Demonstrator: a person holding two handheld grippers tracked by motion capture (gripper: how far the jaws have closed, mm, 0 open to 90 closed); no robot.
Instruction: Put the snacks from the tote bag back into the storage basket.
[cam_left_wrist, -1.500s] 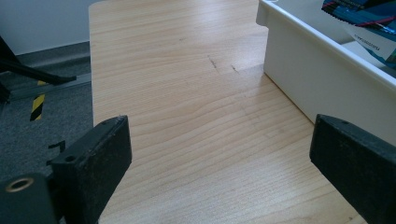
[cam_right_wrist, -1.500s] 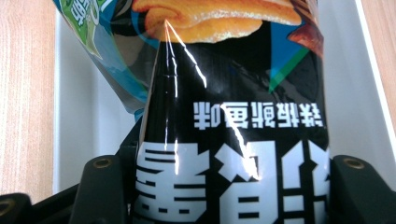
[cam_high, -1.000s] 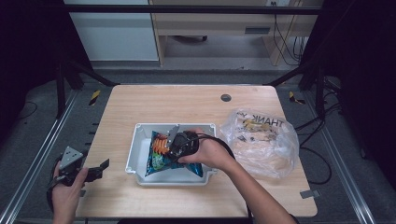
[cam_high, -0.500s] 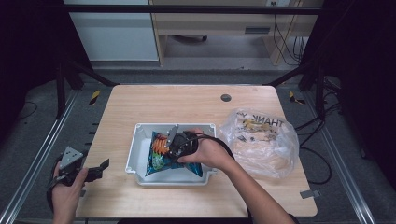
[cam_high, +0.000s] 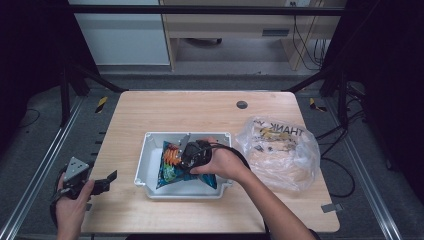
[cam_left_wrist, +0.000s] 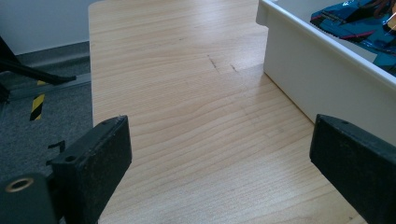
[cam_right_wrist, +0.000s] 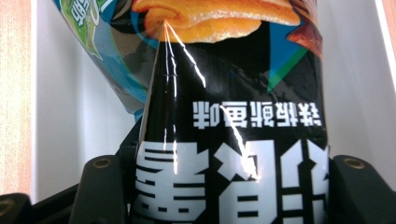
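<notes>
- The wooden table (cam_high: 165, 112) is the biggest thing here, pale and rounded at the corners, with a small dark round plug (cam_high: 242, 104) near its far edge.
- A clear plastic bag (cam_high: 280, 150) with dark lettering (part of it reads "THANK") slumps on the table's right side, just beside the tray; what it holds is too blurred to name.
- The white tray (cam_high: 145, 170) sits near the middle of the table toward the near edge; in the left gripper view its wall (cam_left_wrist: 317, 79) runs along the right side, with bare wood beside it.
- A snack bag (cam_high: 172, 167), blue and black with orange chips printed on it, lies inside the tray. In the right gripper view the snack bag (cam_right_wrist: 229, 116) has white printed characters that read upside down, and it stands between the two jaws.
- The right gripper (cam_high: 192, 152) is over the tray in the person's right hand (cam_high: 222, 162), its jaws closed against the snack bag on both sides.
- The left gripper (cam_high: 95, 182) is held in the left hand (cam_high: 70, 207) at the table's near left edge, well apart from the tray; its jaws are spread wide with nothing between them but bare table.
</notes>
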